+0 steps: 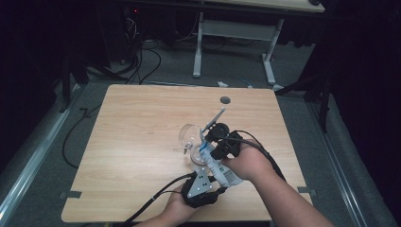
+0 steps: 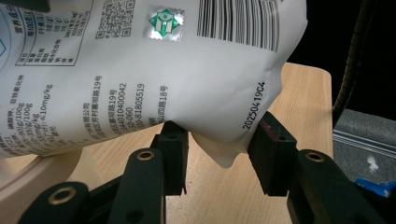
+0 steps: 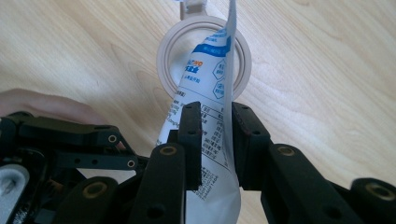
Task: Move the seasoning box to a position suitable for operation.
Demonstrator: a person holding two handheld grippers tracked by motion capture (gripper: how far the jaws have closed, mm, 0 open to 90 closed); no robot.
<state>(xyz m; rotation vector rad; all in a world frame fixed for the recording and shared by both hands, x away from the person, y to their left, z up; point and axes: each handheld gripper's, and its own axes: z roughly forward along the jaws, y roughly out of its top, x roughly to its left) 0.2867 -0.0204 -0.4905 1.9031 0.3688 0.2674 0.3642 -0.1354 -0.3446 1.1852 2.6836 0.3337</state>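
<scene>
A person stands at a light wooden tabletop [image 1: 132, 156] with a two-jaw gripper in each hand, and both grippers meet on a white printed pouch [image 1: 218, 166] near the front edge, right of the middle. The pouch lies slanted, its lower end toward the person and its upper end pointing away over a round jar [image 1: 198, 153] with a pale rim that stands on the tabletop just beyond the hands. In the high view the left gripper [image 1: 204, 183], with its grey three-cornered plate on top, sits at the pouch's near end, and the right gripper [image 1: 222, 146] is farther up along it, beside the jar. A clear glass lid [image 1: 189, 134] on a wire bail leans open just behind the jar. In the left gripper view the jaws stand partly spread with the bottom corner of the pouch [image 2: 154, 74] between them; the pads touch the bulging white film on both sides and pinch it, with the barcode, the printed date and a green seal facing the camera. In the right gripper view the right gripper [image 3: 217, 140] has the pouch [image 3: 205, 112] edge-on between its jaws, which sit close against the film on either side without clearly pressing it, so I cannot tell whether they grip. The pouch's blue-banded top end hangs over the mouth of the jar [image 3: 164, 51], inside the ring of its rim. The tabletop around the jar is bare wood.
</scene>
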